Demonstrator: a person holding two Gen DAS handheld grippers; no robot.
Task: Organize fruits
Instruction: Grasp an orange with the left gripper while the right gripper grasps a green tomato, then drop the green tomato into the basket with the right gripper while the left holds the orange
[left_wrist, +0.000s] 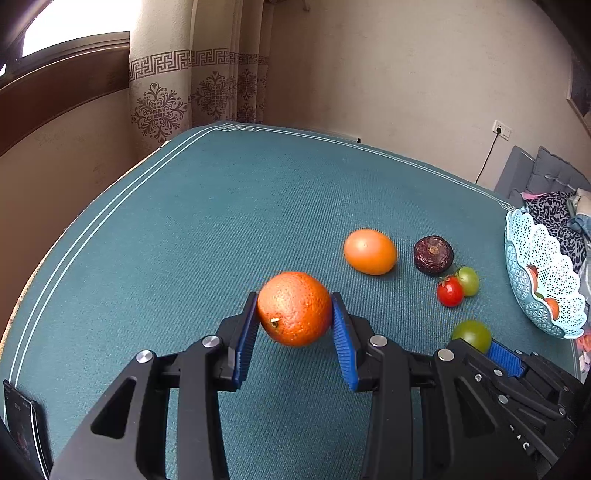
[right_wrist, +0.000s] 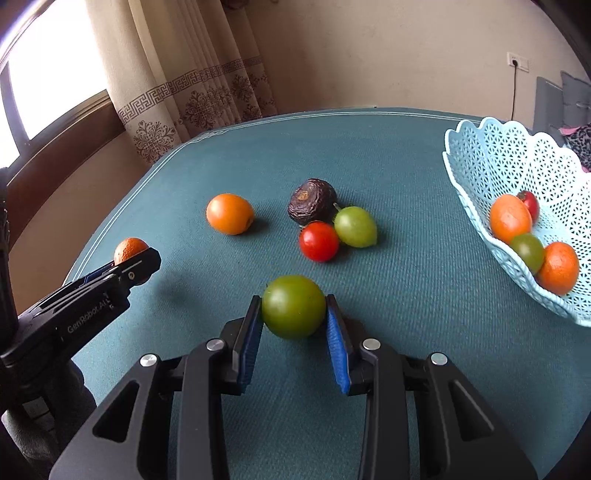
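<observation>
My left gripper (left_wrist: 294, 309) is shut on a rough orange (left_wrist: 294, 308); it also shows in the right wrist view (right_wrist: 129, 249) at the left. My right gripper (right_wrist: 293, 308) is shut on a green tomato (right_wrist: 293, 306), which also shows in the left wrist view (left_wrist: 472, 334). On the teal tablecloth lie a smooth orange fruit (right_wrist: 229, 213), a dark wrinkled fruit (right_wrist: 311, 206), a red tomato (right_wrist: 318, 241) and a light green fruit (right_wrist: 355, 226). A pale blue lattice basket (right_wrist: 491, 173) at the right holds several fruits.
The table (right_wrist: 406, 295) has a teal cloth with white border lines. Curtains (right_wrist: 192, 81) and a window lie behind its far left corner. A wall socket with a cable (left_wrist: 501, 130) and cushions (left_wrist: 546, 177) are at the far right. A dark phone-like object (left_wrist: 22, 424) lies at the near left.
</observation>
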